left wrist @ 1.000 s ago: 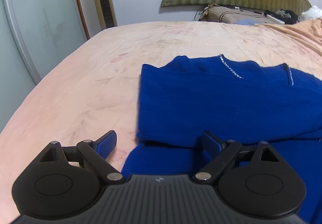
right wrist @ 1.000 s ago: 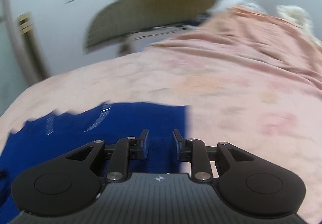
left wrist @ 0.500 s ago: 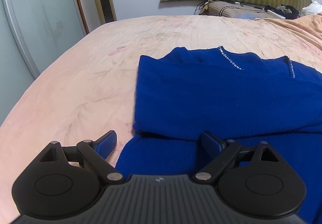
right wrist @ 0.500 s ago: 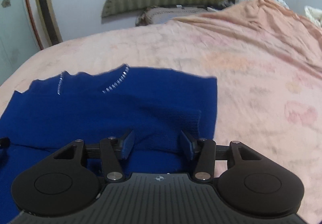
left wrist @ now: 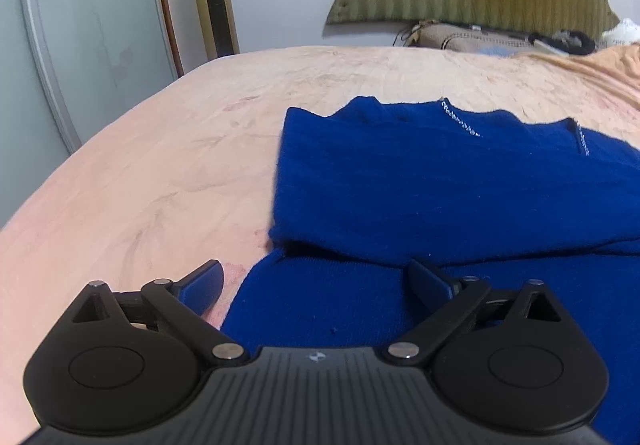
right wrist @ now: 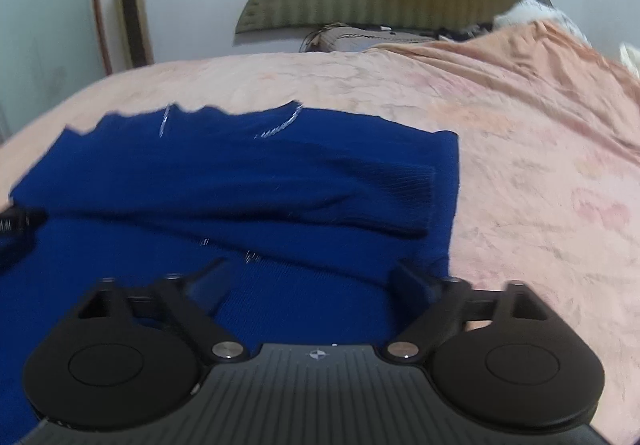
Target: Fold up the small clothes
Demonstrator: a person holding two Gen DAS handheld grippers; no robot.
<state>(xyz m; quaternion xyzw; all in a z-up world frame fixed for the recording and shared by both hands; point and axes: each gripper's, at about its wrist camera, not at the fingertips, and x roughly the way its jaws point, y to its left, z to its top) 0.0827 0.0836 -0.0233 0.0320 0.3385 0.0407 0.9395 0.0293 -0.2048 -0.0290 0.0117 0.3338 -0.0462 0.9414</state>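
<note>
Blue sweater [right wrist: 240,181] lies just ahead of the wide-spread right hand-held gripper [right wrist: 310,281].

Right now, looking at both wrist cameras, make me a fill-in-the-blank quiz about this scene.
1. The blue sweater lies on a ____ bedspread.
2. Both the left gripper and the right gripper have jaws standing ____.
3. The sleeve lies folded ____ the sweater's body.
4. Neither gripper is ____ any cloth.

Missing words: pink; open; across; holding
</note>
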